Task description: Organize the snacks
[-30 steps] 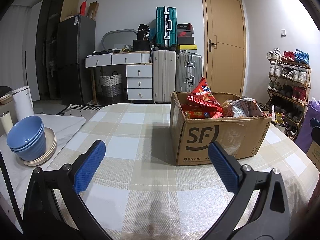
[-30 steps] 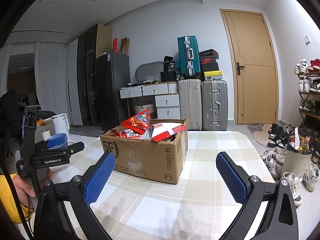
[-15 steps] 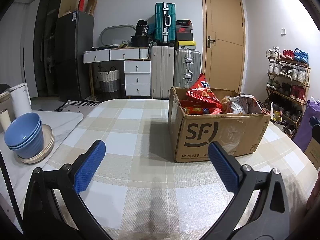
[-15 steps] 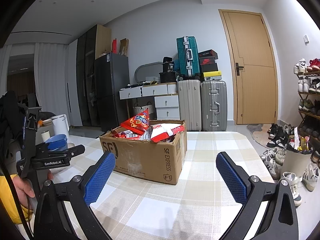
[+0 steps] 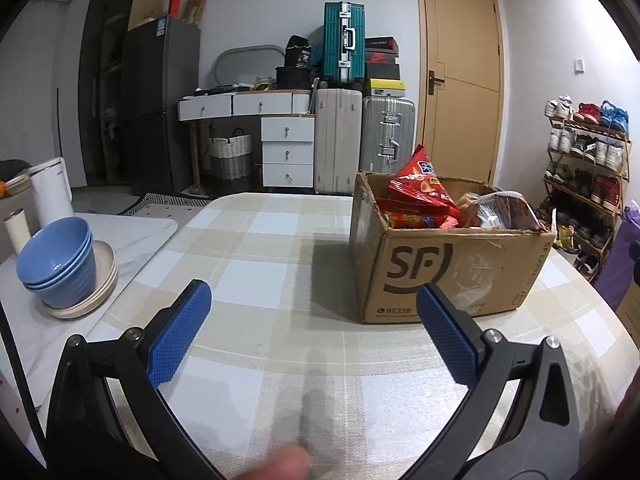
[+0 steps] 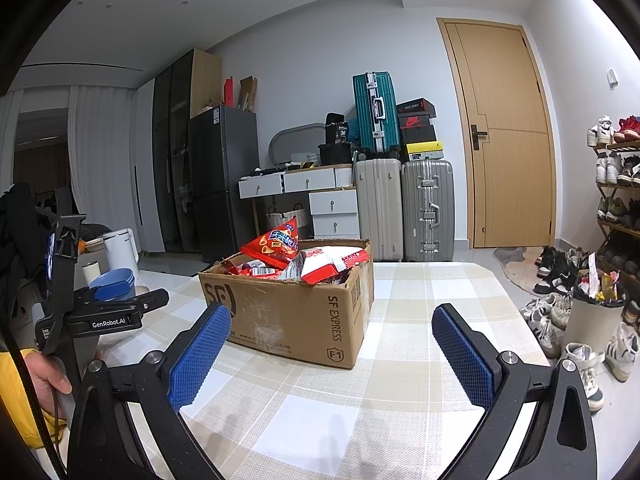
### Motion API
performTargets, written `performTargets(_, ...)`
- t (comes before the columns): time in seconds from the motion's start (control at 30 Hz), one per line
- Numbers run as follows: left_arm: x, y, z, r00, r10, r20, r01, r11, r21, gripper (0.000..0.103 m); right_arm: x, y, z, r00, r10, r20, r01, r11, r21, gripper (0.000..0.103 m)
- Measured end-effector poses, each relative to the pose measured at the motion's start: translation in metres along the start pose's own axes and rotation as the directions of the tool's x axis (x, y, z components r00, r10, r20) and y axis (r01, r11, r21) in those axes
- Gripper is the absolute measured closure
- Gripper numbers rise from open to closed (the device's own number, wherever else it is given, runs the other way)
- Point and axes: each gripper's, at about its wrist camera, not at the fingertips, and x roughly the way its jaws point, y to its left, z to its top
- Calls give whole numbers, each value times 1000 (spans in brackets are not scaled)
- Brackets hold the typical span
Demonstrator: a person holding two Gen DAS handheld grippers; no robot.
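Observation:
A brown cardboard box [image 5: 452,268] [image 6: 296,316] stands on the checked tablecloth [image 5: 260,240], packed with snack bags. A red chip bag [image 5: 420,188] [image 6: 276,244] sticks up out of it, beside red-and-white packets [image 6: 332,264] and a clear wrapped pack [image 5: 504,210]. My left gripper [image 5: 312,332] is open and empty, low over the cloth, short of the box and to its left. My right gripper [image 6: 332,354] is open and empty too, in front of the box's near corner. The left gripper's body [image 6: 100,312], held by a hand, shows at the left of the right wrist view.
Stacked blue bowls [image 5: 56,260] on a beige plate, a white kettle [image 5: 50,188] and a paper roll sit on a white counter at left. Suitcases [image 5: 340,136], drawers and a door stand behind. A shoe rack [image 5: 588,176] and loose shoes [image 6: 560,320] lie to the right.
Both grippers stay open. The left wrist view has sunk a little and edged closer to the box; the right wrist view has barely shifted.

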Motion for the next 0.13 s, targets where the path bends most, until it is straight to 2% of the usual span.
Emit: performTargets(0.13,-5,2,0,1000,-13,25,13,1000,-3,0,0,1,0,1000,-3,0,3,1000,5,0)
